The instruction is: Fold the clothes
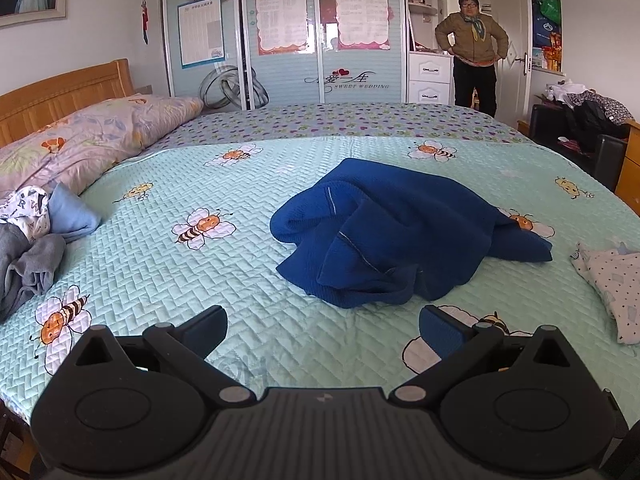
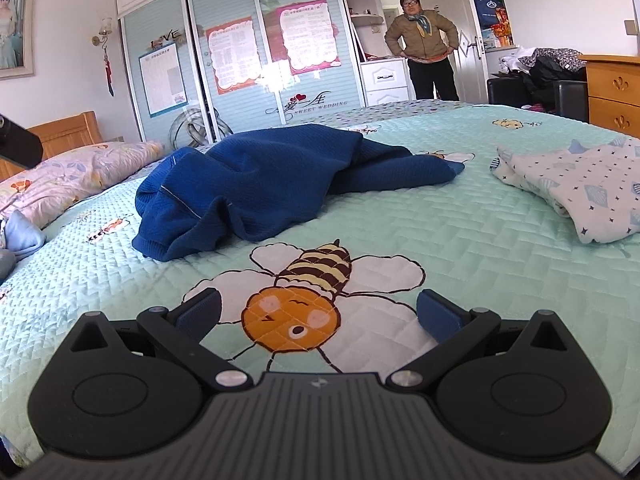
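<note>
A dark blue knitted garment [image 1: 400,232] lies crumpled in the middle of the mint bee-print bedspread [image 1: 160,272]. My left gripper [image 1: 323,330] hovers open just in front of its near hem, with nothing between the fingers. In the right wrist view the same blue garment [image 2: 272,184] lies ahead and to the left. My right gripper [image 2: 318,314] stands open over a large bee print, short of the cloth and empty. A folded white patterned garment [image 2: 580,196] rests on the bed at the right, and shows as a white patterned garment [image 1: 612,280] in the left wrist view.
A heap of unfolded clothes [image 1: 28,236], grey, light blue and white, sits at the left bed edge. A floral pillow [image 1: 88,140] lies by the wooden headboard [image 1: 60,96]. A person [image 1: 474,48] stands in the doorway beyond the bed. A wooden dresser [image 2: 612,92] stands at right.
</note>
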A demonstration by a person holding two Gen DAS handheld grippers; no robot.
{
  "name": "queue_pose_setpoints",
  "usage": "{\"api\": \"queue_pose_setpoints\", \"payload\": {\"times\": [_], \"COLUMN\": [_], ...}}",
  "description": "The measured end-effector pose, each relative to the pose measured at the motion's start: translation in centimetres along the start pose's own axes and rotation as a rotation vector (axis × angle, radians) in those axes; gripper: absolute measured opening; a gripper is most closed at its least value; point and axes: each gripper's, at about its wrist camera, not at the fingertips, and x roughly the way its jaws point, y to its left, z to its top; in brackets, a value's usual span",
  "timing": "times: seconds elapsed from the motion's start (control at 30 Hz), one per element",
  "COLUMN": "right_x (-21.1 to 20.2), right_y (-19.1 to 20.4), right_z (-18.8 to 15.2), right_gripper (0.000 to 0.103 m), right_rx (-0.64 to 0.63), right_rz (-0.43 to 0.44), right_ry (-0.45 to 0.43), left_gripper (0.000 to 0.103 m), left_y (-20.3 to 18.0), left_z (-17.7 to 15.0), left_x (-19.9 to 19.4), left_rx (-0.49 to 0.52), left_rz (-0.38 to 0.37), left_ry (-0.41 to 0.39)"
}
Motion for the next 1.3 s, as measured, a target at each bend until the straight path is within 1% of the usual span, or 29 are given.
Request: {"api": "queue_pose_setpoints", "payload": {"times": [0.17, 0.33, 0.4, 0.47, 0.53, 0.6, 0.67, 0.73, 0.8, 0.87, 0.93, 0.97, 1.07, 1.13, 1.23, 1.3], "right_x": [-0.6, -1.1, -1.2, -1.3, -1.4, -1.2, -0.4, 1.1, 2.8, 4.4, 5.9, 6.4, 7.3, 7.7, 8.1, 8.3], "right_y": [0.1, 0.5, 0.5, 0.1, -0.3, -1.2, -2.8, -4.7, -6.3, -7.7, -8.5, -8.6, -8.1, -7.4, -6.5, -5.9], "right_z": [0.7, 1.8, 2.8, 4.6, 6.5, 8.7, 11.0, 12.7, 13.6, 14.0, 14.0, 14.0, 14.3, 14.3, 14.5, 14.6], "right_gripper": [0.103, 0.103, 0.103, 0.103, 0.103, 0.103, 0.103, 0.103, 0.103, 0.103, 0.103, 0.103, 0.103, 0.103, 0.103, 0.103], "right_rx": [0.021, 0.014, 0.017, 0.043, 0.071, 0.116, 0.208, 0.319, 0.427, 0.529, 0.596, 0.611, 0.593, 0.554, 0.506, 0.474], "right_rz": [0.029, 0.062, 0.085, 0.122, 0.159, 0.216, 0.313, 0.401, 0.456, 0.502, 0.515, 0.509, 0.466, 0.436, 0.412, 0.397], "right_ry": [-0.005, -0.013, -0.014, -0.018, -0.023, -0.014, 0.017, 0.059, 0.102, 0.143, 0.177, 0.187, 0.205, 0.209, 0.206, 0.203], "left_gripper": [0.102, 0.102, 0.102, 0.102, 0.102, 0.102, 0.102, 0.102, 0.102, 0.102, 0.102, 0.102, 0.102, 0.102, 0.102, 0.102], "left_y": [0.4, 1.0, 1.5, 2.2, 3.0, 3.7, 3.7, 3.2, 2.7, 2.4, 2.2, 2.0, 1.0, 0.5, 0.1, 0.0], "left_z": [-0.2, -0.2, -0.2, -0.2, -0.2, -0.1, -0.1, -0.3, -0.7, -1.2, -1.9, -2.2, -2.4, -2.1, -0.9, -0.3], "left_x": [0.4, 0.9, 1.1, 1.3, 1.7, 2.2, 2.9, 3.8, 4.8, 5.4, 5.7, 5.9, 7.2, 8.0, 8.6, 9.0], "left_rx": [-0.007, -0.019, -0.031, -0.052, -0.081, -0.097, -0.074, -0.025, 0.003, 0.002, -0.002, -0.002, 0.054, 0.084, 0.093, 0.093], "left_rz": [0.0, -0.003, -0.009, -0.015, -0.058, -0.118, -0.113, -0.092, -0.091, -0.144, -0.211, -0.221, -0.226, -0.197, -0.158, -0.148], "left_ry": [0.003, 0.005, -0.005, -0.018, -0.024, -0.027, -0.023, -0.017, -0.005, -0.004, -0.03, -0.04, 0.034, 0.06, 0.027, 0.014]}}
